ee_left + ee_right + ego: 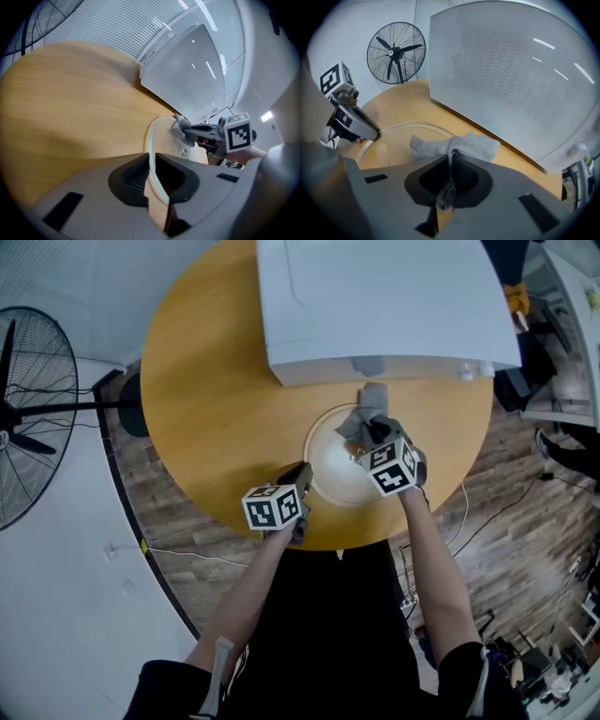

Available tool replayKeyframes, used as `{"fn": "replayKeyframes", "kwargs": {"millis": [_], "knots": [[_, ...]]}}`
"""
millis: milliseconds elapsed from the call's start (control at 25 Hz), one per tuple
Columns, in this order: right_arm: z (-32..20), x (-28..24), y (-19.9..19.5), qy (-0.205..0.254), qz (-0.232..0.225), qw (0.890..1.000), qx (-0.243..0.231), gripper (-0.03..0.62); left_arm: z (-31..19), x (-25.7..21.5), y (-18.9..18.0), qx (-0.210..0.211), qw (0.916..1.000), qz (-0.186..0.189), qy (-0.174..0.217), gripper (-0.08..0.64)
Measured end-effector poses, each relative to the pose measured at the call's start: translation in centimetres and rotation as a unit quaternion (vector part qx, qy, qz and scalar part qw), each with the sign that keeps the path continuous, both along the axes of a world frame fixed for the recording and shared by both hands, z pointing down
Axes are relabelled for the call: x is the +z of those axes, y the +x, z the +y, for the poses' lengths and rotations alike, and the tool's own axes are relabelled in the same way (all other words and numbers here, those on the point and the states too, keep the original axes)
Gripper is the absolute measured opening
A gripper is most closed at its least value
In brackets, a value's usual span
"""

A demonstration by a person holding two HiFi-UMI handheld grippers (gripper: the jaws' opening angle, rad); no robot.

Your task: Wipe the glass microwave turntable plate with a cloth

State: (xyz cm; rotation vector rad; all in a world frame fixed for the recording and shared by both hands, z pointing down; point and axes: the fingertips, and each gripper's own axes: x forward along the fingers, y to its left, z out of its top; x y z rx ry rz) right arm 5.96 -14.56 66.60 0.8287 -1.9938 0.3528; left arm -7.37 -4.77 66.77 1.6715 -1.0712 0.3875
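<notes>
The clear glass turntable plate (333,463) lies flat on the round wooden table (216,409), just in front of the white microwave (375,296). My left gripper (302,486) is shut on the plate's near-left rim (152,154). My right gripper (370,432) is shut on a grey mesh cloth (367,409), which rests on the far right part of the plate. In the right gripper view the cloth (454,146) spreads over the plate (393,140) beyond the jaws, and the left gripper (375,133) shows at the plate's far rim.
The microwave's closed door (511,70) stands close behind the plate. A standing fan (23,413) is on the floor to the left. The table's front edge (319,542) runs just behind the left gripper. Cables lie on the wooden floor (487,512).
</notes>
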Motion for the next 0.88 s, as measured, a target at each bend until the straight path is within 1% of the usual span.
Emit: {"fn": "replayKeyframes", "kwargs": {"millis": [240,400,520,640,880], "knots": [[1.9,0.0,3.4,-0.011,0.016,1.0,0.013,0.021,0.0,0.0,0.0,-0.002,1.0,0.001,0.001,0.035],[4.2,0.0,5.3,-0.031,0.013,0.999,0.03,0.021,0.0,0.0,0.0,-0.003,1.0,0.005,-0.001,0.035],[6.2,-0.1,6.2,-0.056,0.005,0.998,0.032,0.021,0.0,0.0,0.0,-0.004,1.0,0.001,-0.001,0.035],[8.6,0.0,6.6,-0.095,-0.006,0.995,0.025,0.023,0.0,0.0,0.0,-0.003,1.0,0.001,0.0,0.035],[12.5,0.3,6.5,-0.146,-0.006,0.989,-0.003,0.023,-0.1,0.0,0.0,-0.004,1.0,0.004,-0.001,0.034]]}}
